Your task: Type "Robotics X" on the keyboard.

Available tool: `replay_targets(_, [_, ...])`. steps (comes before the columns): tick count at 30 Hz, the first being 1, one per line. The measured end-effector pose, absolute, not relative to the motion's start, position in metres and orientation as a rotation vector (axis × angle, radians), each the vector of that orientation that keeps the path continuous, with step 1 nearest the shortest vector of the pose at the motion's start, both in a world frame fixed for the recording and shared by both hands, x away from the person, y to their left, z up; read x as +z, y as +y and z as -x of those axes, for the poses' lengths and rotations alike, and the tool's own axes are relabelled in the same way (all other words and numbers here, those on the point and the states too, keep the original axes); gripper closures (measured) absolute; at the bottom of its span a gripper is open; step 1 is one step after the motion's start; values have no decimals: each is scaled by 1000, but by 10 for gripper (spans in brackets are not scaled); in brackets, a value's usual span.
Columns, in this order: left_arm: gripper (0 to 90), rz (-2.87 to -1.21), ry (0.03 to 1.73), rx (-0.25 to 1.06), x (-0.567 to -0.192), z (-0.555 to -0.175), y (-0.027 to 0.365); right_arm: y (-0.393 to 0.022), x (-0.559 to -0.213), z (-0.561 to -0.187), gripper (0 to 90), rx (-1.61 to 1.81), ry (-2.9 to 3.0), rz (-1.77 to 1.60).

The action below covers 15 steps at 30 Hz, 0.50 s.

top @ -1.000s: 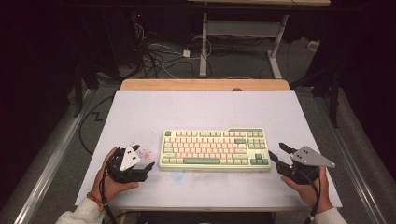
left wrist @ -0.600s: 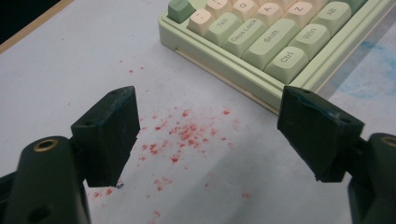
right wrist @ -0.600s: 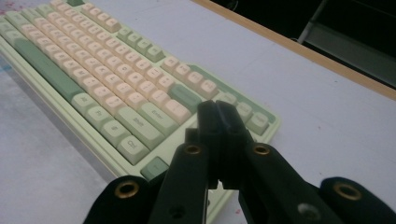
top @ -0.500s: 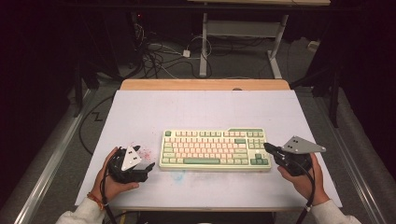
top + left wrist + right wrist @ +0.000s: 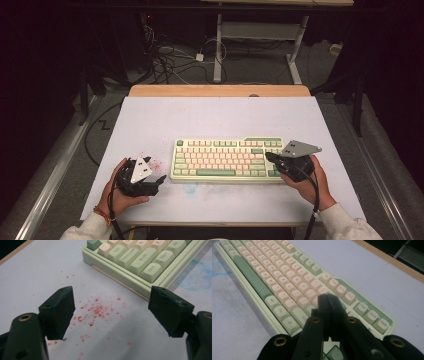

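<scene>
A pale green keyboard (image 5: 227, 160) (image 5: 140, 262) (image 5: 274, 282) with cream and green keys lies in the middle of the white mat (image 5: 215, 115). My left gripper (image 5: 155, 172) (image 5: 112, 293) rests on the mat just left of the keyboard. Its jaws are open, pointing toward the keyboard's left end, with nothing between them. My right gripper (image 5: 270, 157) (image 5: 328, 297) hovers over the keyboard's right end. It is shut, with its black jaws pressed together and empty, tips above the keys.
Red specks (image 5: 97, 310) (image 5: 155, 162) dot the mat by the left gripper, and a faint blue smear (image 5: 190, 187) lies before the keyboard. The wooden table edge (image 5: 220, 90) runs along the back. Beyond it are floor cables (image 5: 170, 55) and a desk frame (image 5: 218, 45).
My right gripper has moved left from beside the keyboard to over its right end, and its jaws have closed. The left gripper has stayed put.
</scene>
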<state>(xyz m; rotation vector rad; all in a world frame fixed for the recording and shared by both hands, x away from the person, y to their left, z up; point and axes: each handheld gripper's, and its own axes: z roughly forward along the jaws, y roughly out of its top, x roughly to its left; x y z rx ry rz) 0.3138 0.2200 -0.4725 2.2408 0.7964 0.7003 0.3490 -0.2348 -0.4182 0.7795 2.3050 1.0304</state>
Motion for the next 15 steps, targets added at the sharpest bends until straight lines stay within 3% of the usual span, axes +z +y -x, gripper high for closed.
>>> replay_targets(15, [204,-2240,796,685,-473,-313,220,-215,-445,-355,900,941,2424,-741])
